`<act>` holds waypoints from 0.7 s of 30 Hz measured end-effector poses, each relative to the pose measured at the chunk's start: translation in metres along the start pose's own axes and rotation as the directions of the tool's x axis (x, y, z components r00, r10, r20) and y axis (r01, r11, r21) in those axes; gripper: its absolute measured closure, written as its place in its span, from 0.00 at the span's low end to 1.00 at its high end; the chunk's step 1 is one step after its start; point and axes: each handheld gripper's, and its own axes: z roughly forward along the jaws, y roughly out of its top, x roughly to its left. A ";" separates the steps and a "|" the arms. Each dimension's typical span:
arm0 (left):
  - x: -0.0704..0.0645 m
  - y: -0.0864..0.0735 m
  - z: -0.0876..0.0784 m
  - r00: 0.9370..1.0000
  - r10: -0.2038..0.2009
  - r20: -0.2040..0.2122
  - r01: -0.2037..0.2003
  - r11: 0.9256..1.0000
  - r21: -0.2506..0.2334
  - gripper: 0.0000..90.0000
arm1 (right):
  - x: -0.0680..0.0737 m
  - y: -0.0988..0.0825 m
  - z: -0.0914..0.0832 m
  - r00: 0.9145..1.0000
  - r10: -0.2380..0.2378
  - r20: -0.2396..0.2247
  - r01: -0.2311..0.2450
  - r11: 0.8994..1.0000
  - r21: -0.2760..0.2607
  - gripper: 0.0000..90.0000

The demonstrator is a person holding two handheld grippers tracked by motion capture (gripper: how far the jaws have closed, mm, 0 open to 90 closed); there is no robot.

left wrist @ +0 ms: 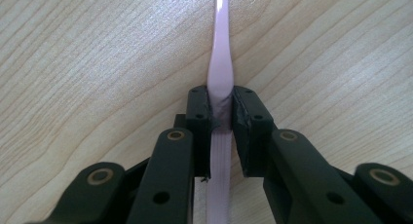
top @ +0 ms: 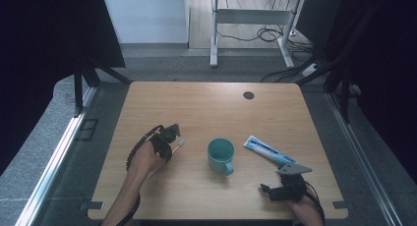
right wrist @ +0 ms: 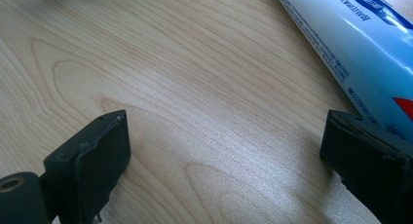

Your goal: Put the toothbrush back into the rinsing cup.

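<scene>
Toothbrush (left wrist: pixel 220 78) clamped at mid-handle by left gripper (top: pixel 169 137), low over tabletop (top: pixel 206 108) at 9 o'clock of cup (top: pixel 221 155); long axis running 2 o'clock, bristles leading. Right gripper (right wrist: pixel 224 151) wide open, empty, beside toothpaste tube (right wrist: pixel 350 44).

Place looked like lab or recording studio set up for tabletop trials — not home. Small light-wood table (top: pixel 206 108) stood alone on grey carpeted floor (top: pixel 44 152), hemmed by black curtains (top: pixel 44 39) at left and right. Metal rails (top: pixel 59 152) ran along floor on both sides of table. Behind it, white metal desk frame (top: pixel 236 24) stood with loose cables (top: pixel 268 34) heaped on floor beneath — workroom clutter. Household props lay staged on bare tabletop: teal mug (top: pixel 221 155), toothpaste tube (top: pixel 268 150).
</scene>
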 end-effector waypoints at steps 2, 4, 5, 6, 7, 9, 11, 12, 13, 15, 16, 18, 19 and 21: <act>0.000 0.000 0.000 1.000 0.002 0.000 -0.002 1.000 0.003 0.87 | 0.000 0.000 0.000 1.000 0.000 0.000 0.000 1.000 0.000 0.04; 0.000 0.000 0.000 1.000 0.004 0.004 -0.004 1.000 0.004 0.88 | 0.000 0.000 0.000 1.000 0.000 0.000 0.000 1.000 0.000 0.04; 0.001 0.000 0.000 1.000 0.005 0.008 -0.005 1.000 0.001 0.88 | 0.000 0.000 0.000 1.000 0.000 0.000 0.000 1.000 0.000 0.04; 0.001 0.000 0.000 1.000 0.003 0.014 -0.003 1.000 -0.001 0.88 | 0.000 0.000 0.000 1.000 0.000 0.000 0.000 1.000 0.000 0.04; 0.001 -0.001 0.000 1.000 0.004 0.017 -0.004 1.000 -0.005 0.88 | 0.000 0.000 0.000 1.000 0.000 0.000 0.000 1.000 0.000 0.04; 0.002 -0.002 0.000 1.000 0.004 0.021 -0.004 1.000 -0.012 0.88 | 0.000 0.000 0.000 1.000 0.000 0.000 0.000 1.000 0.000 0.04; 0.003 -0.003 -0.001 1.000 0.004 0.030 -0.003 1.000 -0.020 0.88 | 0.000 0.000 0.000 1.000 0.000 0.000 0.000 1.000 0.000 0.04; 0.003 -0.003 -0.001 0.999 0.001 0.037 0.000 1.000 -0.029 0.88 | 0.000 0.000 0.000 1.000 0.000 0.000 0.000 1.000 0.000 0.04; 0.004 -0.004 -0.001 0.999 0.002 0.043 -0.001 1.000 -0.030 0.88 | 0.000 0.000 0.000 1.000 0.000 0.000 0.000 1.000 0.000 0.04; 0.006 -0.005 -0.003 0.999 -0.004 0.054 0.007 0.999 -0.051 0.88 | 0.000 0.000 0.000 1.000 0.001 0.000 -0.001 1.000 0.000 0.04; 0.007 -0.006 -0.004 0.998 -0.005 0.056 0.008 0.998 -0.059 0.88 | 0.000 0.000 0.000 1.000 0.000 0.000 0.000 1.000 0.000 0.04; 0.008 -0.007 -0.006 0.998 -0.007 0.062 0.011 0.997 -0.071 0.88 | 0.000 0.000 0.000 1.000 0.000 0.000 0.000 1.000 0.000 0.04; 0.008 -0.008 -0.007 0.998 -0.009 0.066 0.015 0.997 -0.081 0.88 | 0.000 0.000 0.000 1.000 0.000 0.000 0.000 1.000 0.000 0.04; 0.009 -0.009 -0.009 0.997 -0.009 0.072 0.016 0.996 -0.093 0.88 | 0.000 0.000 0.000 1.000 0.000 0.000 0.000 1.000 0.000 0.04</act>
